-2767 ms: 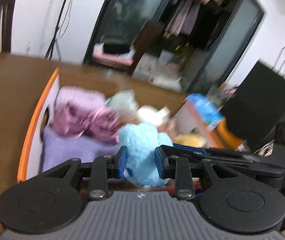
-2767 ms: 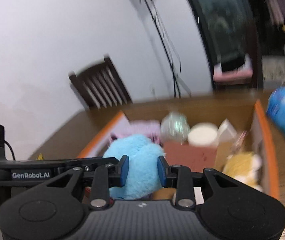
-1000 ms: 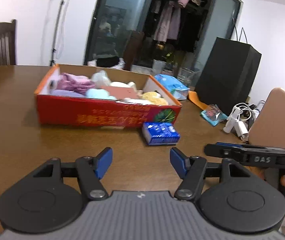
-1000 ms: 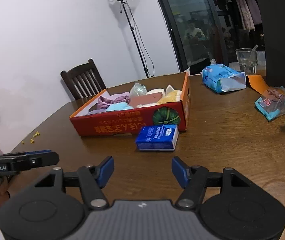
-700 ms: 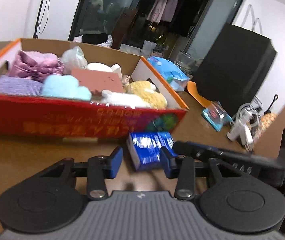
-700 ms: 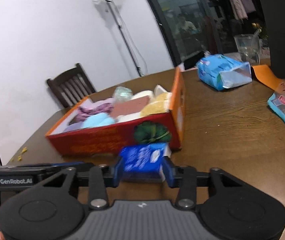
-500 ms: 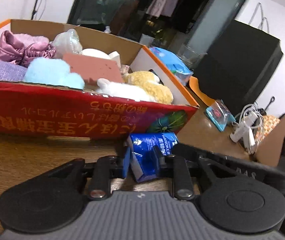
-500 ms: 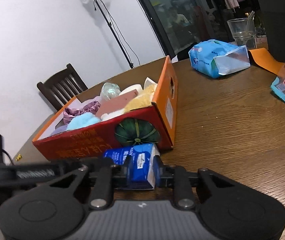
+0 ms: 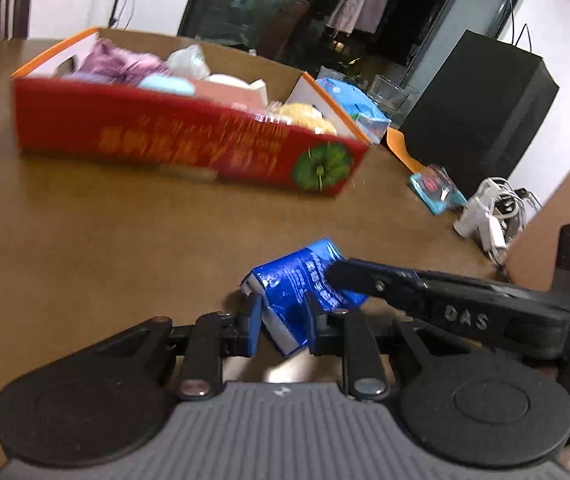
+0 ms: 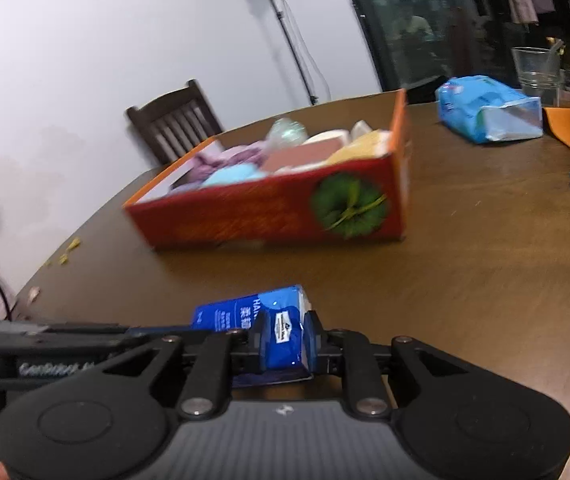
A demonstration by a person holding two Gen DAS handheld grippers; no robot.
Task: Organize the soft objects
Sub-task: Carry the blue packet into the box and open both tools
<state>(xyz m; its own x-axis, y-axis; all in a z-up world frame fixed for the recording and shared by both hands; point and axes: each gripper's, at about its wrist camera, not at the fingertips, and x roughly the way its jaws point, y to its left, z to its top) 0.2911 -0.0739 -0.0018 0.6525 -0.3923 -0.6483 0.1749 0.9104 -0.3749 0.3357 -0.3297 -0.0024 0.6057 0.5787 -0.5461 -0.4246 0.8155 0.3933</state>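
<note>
A blue tissue pack (image 9: 305,280) is held between both grippers above the brown table. My left gripper (image 9: 283,318) is shut on one end of it. My right gripper (image 10: 284,340) is shut on the other end of the tissue pack (image 10: 253,314). The right gripper's arm crosses the left wrist view (image 9: 445,300). The red cardboard box (image 9: 189,144) stands farther back and holds several soft things: a purple cloth (image 9: 121,60), a light blue plush (image 9: 167,84) and a yellow plush (image 9: 305,114). The box also shows in the right wrist view (image 10: 273,204).
A light blue wipes bag (image 10: 489,108) and a glass (image 10: 535,70) stand behind the box. A small teal packet (image 9: 437,190), white chargers with cables (image 9: 489,216) and a black box (image 9: 477,108) are at the right. A wooden chair (image 10: 173,120) stands beyond the table.
Both grippers closed on the blue tissue pack in front of the box and have pulled it back from the box toward me, lifted off the table.
</note>
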